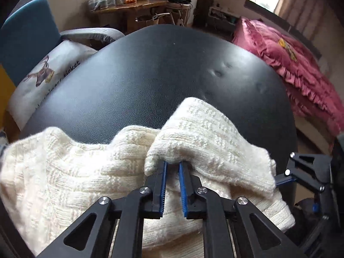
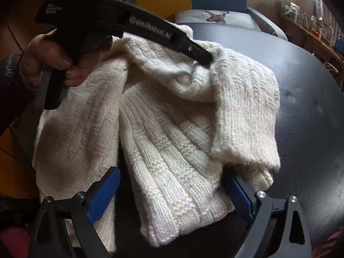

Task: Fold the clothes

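Sweater (image 2: 172, 133), cream chunky knit, lies bunched and partly folded on the black leather-look tabletop (image 1: 150, 75), toward its near edge. We see one ribbed sleeve or side panel folded over the body, its cuff end (image 2: 247, 150) resting on the knit on the tabletop's right side in the right wrist view.

Left tool (image 1: 173, 165): we see the blue-padded fingers (image 1: 163, 185) drawn close together, with a fold of the sweater pinched at their tips; the knit drapes over the tips, so the contact itself is covered. In the right wrist view the same tool (image 2: 207, 61) reaches in from the upper left, its tip buried in a raised fold at the far side of the garment, and a bare hand (image 2: 49, 58) grips its handle, dark sleeve below it.

Right tool (image 2: 172, 195): jaws spread wide, blue pads (image 2: 103, 195) on either side of the sweater's near folded edge, not pressing on it. We see the knit between the pads, nothing gripped. In the left wrist view this tool (image 1: 305, 178) sits at the tabletop's right near edge, just beside the sweater.

Beyond the tabletop's far edge: a deer-print cushion (image 1: 43, 79), a pink ruffled bedspread (image 1: 290, 68), a cluttered wooden desk (image 1: 133, 6).
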Available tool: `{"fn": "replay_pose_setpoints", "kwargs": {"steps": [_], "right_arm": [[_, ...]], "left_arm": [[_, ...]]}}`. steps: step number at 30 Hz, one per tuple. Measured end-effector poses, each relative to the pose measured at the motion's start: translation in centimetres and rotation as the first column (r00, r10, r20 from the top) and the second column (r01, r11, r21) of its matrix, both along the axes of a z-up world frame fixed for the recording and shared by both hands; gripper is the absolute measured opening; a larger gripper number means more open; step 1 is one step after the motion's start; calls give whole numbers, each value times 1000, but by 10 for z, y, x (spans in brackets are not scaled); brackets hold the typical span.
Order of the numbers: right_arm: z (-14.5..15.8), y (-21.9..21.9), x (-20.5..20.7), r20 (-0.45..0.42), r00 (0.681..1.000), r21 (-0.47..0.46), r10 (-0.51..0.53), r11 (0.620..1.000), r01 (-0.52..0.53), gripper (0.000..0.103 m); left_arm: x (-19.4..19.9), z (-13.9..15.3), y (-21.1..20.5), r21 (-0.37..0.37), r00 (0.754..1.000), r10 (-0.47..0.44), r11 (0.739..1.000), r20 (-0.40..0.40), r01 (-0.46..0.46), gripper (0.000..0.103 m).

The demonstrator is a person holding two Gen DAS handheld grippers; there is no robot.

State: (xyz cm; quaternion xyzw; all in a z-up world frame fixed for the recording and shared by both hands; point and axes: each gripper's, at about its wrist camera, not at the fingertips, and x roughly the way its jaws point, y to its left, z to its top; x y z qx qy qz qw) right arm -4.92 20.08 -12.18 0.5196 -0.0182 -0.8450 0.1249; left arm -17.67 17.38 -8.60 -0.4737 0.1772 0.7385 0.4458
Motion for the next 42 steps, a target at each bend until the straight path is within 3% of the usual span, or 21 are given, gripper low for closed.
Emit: {"fn": "replay_pose_setpoints", "kwargs": {"steps": [3,5,7,8,9,12,14,17,22,23,25,26,27,30,32,36,38,40,42], "right_arm": [[0,-2,0,6,1000,7,-7,1000,7,99],[1,-1,-1,17,1000,-4,-19,1000,19,99],[2,-1,-2,26,999,-11,-28,1000,29,99],[2,-1,-2,28,999,-11,-30,999,30,99],[2,-1,-2,27,999,-12,-31,999,32,99],[2,0,0,19,999,-27,-36,999,36,101],[2,1,2,10,999,-42,-32,999,33,103],[1,2,5,-6,1000,-54,-22,998,22,103],[1,7,11,-36,999,-87,-11,996,8,103],[1,8,12,-42,999,-93,-11,996,7,103],[1,8,14,-53,999,-97,-11,995,6,103],[1,8,14,-56,998,-97,-12,995,7,103],[1,8,15,-59,998,-99,-16,995,10,103],[1,6,17,-57,998,-95,-27,995,21,103],[1,4,15,-44,999,-79,-29,997,25,103],[2,1,14,-31,998,-63,-53,997,50,103],[2,-2,14,-22,998,-48,-60,997,59,103],[2,-4,13,-14,998,-35,-64,997,64,103],[2,-4,14,-13,998,-34,-64,997,64,103]], "left_arm": [[-5,16,-27,159,993,97,981,73,-108,0],[-5,31,-44,224,989,134,964,65,-145,1],[0,40,-48,192,992,120,975,-29,-112,19],[4,43,-46,157,993,89,985,-74,-76,52],[7,45,-41,124,994,38,992,-100,-26,72],[11,39,-31,20,985,-52,998,-164,56,73],[6,33,-25,-2,985,-72,997,-155,73,71],[-1,19,-12,-15,989,-101,995,-108,100,40],[2,1,14,-89,975,-191,979,-110,182,37],[1,1,13,-75,980,-170,984,-102,163,37],[-1,1,9,-42,989,-119,992,-85,116,20],[-3,2,7,-26,993,-94,995,-75,92,5],[-4,2,5,-10,995,-69,998,-65,68,5],[-10,14,-21,143,997,68,987,24,-71,5],[-10,19,-34,184,989,142,972,40,-147,0],[-8,29,-61,263,967,236,931,91,-252,0],[-4,33,-66,241,970,235,940,60,-242,0],[1,37,-60,197,979,206,959,1,-202,10],[5,38,-52,155,988,149,978,-46,-140,66]]}}
